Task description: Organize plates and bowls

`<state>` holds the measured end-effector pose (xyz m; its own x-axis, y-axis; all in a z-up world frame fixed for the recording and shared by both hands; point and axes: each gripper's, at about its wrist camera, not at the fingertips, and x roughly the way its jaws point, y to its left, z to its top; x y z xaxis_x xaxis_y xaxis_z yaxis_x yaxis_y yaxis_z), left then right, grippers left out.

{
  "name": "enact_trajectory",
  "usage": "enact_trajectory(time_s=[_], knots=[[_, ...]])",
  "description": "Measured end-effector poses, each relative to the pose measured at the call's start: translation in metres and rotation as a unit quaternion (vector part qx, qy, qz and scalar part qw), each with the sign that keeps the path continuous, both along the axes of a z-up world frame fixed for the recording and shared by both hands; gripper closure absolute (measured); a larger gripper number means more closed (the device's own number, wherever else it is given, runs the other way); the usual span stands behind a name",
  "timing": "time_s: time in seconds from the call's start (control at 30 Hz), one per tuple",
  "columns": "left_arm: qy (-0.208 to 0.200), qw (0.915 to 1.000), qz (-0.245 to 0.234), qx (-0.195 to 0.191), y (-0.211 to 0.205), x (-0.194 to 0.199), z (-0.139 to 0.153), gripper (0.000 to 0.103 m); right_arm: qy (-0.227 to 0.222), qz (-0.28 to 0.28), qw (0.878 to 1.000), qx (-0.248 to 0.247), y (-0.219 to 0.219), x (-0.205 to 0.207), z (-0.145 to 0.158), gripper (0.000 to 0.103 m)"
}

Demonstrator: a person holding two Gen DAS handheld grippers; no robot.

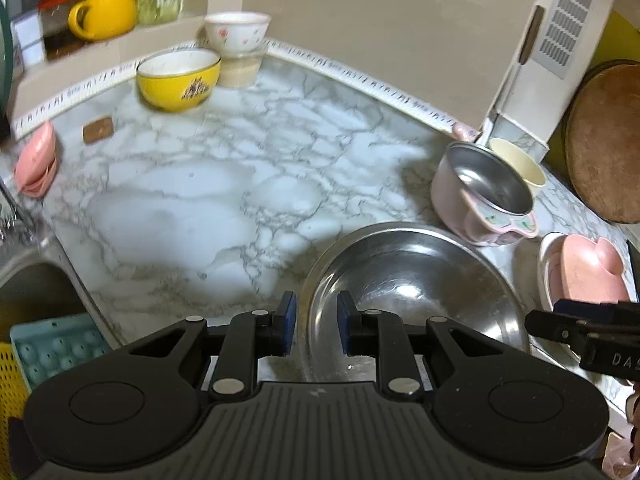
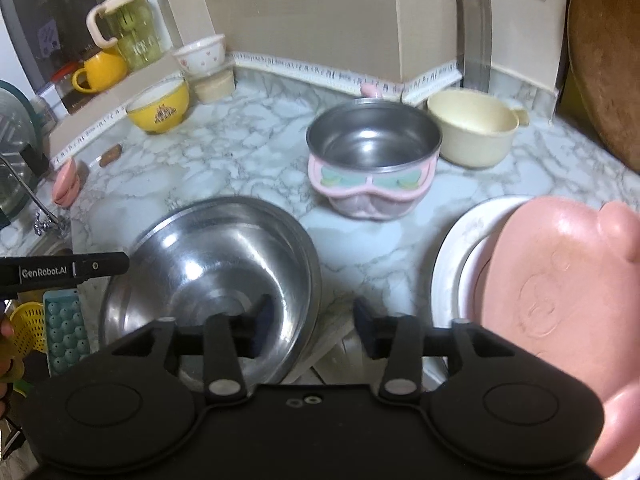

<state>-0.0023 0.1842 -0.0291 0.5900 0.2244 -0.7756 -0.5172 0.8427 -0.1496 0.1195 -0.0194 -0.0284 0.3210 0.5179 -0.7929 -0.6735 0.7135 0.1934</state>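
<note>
A large steel bowl (image 1: 408,292) (image 2: 216,264) sits near the front of the marble counter (image 1: 208,200). My left gripper (image 1: 317,324) is shut on its left rim, one pad outside and one inside. My right gripper (image 2: 314,320) stands open astride the bowl's right rim, its pads clear of the metal. To the right a pink pig-shaped plate (image 2: 560,300) lies on a white plate (image 2: 452,248). Behind stand a pink steel-lined bowl (image 2: 374,160) and a cream bowl (image 2: 472,128). A yellow bowl (image 1: 178,78) and a white floral bowl (image 1: 236,32) stand at the back left.
A sink (image 1: 32,280) with a teal ice tray (image 1: 52,344) lies at the left, with a small pink dish (image 1: 36,160) by its edge. A round wooden board (image 1: 608,140) leans at the right. A yellow mug (image 1: 104,14) and a green jug (image 2: 128,20) stand on the back ledge.
</note>
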Motion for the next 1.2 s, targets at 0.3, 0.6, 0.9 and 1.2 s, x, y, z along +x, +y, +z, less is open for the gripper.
enact_trajectory(time_s=[0.3, 0.6, 0.9, 1.2], knots=[[-0.027, 0.9984, -0.036, 0.033, -0.019, 0.011, 0.034, 0.057, -0.026, 0.008, 0.999, 0.017, -0.010, 0.007, 0.031, 0.034], [-0.039, 0.9961, -0.068, 0.042, -0.034, 0.051, 0.055, 0.035, -0.046, 0.003, 0.999, 0.024, -0.017, 0.036, 0.052, 0.022], [-0.048, 0.9951, -0.075, 0.042, -0.042, 0.114, 0.059, 0.026, -0.031, -0.020, 0.999, 0.024, -0.014, 0.085, 0.051, 0.008], [-0.024, 0.9962, -0.071, 0.043, -0.032, 0.181, 0.038, 0.026, -0.018, -0.031, 0.999, 0.000, -0.001, 0.127, 0.028, 0.008]])
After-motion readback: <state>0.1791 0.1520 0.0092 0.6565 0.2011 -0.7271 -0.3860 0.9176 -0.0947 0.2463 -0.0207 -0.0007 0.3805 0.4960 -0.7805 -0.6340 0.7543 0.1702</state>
